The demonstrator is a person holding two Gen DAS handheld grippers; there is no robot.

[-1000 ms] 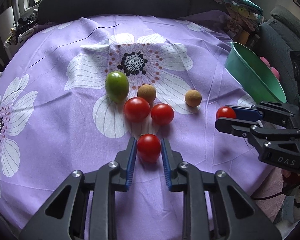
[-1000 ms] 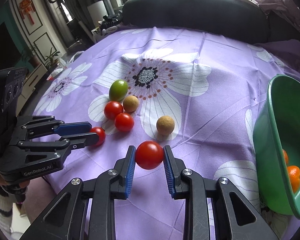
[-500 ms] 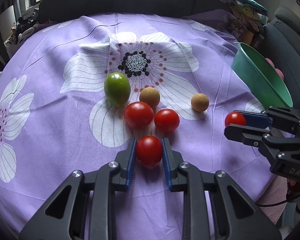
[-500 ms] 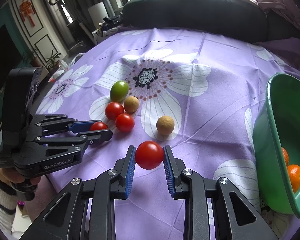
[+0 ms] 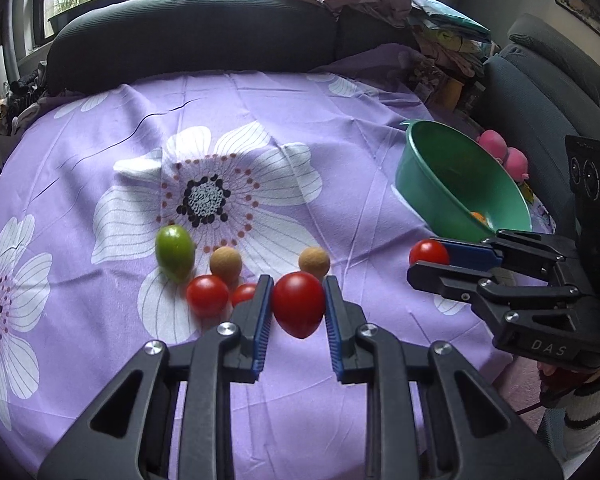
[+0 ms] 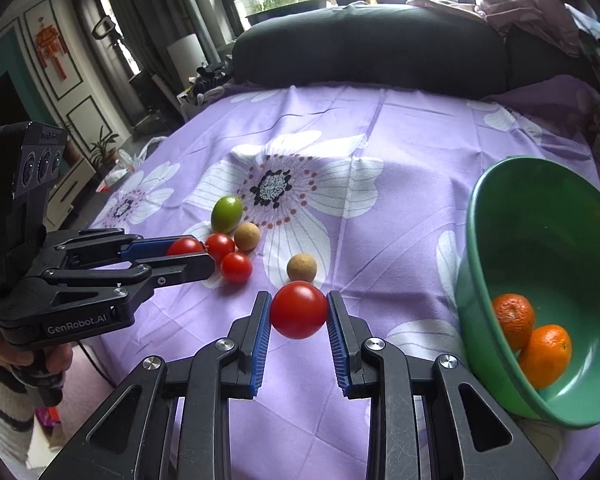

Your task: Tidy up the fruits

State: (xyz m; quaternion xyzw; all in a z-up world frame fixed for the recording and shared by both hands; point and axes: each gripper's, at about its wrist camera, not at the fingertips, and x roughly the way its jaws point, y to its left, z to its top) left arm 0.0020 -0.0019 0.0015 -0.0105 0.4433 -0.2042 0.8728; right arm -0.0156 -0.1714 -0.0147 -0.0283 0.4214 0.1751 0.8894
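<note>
tomato (image 5: 298,304) clamped between left gripper (image 5: 296,308) pads

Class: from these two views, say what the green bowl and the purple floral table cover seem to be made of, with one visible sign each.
Green bowl: probably plastic, smooth with a soft sheen; thin moulded rim, even colour throughout.
Purple floral table cover: woven fabric, matte; fold creases and small wrinkles run across its printed flowers.

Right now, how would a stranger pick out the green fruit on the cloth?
Start at the big white flower printed mid-cloth. On its lower-left petal lies a cluster of small fruit; the green fruit is the farthest one, oval and the only green piece among red tomatoes and tan balls.
</note>
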